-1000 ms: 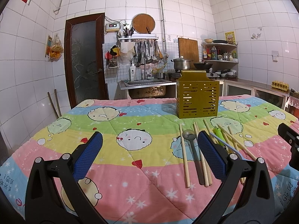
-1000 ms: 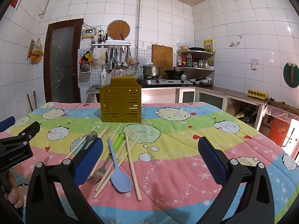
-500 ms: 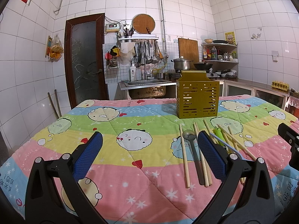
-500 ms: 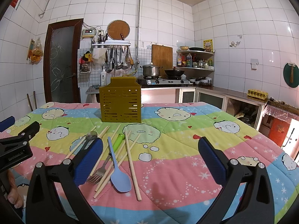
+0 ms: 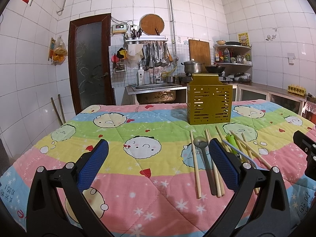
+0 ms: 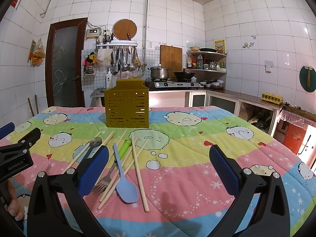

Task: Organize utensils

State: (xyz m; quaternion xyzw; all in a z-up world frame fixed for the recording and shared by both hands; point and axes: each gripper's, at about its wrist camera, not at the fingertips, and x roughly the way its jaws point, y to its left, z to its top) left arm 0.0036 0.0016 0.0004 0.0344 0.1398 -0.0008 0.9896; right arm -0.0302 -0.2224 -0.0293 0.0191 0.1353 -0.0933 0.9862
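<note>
Kitchen quilt — left claw reads, perhaps, "GenRobot.AI".

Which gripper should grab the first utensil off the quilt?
Probably right gripper: open, with the blue spoon and fork just inside its left finger. Left gripper faces mostly bare quilt.

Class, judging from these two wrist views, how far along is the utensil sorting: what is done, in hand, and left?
Done: nothing visible; the yellow holder shows no utensils.
In hand: nothing; the left gripper and right gripper are open.
Left: the chopsticks, blue spoon, fork and metal spoon lie on the quilt.
</note>
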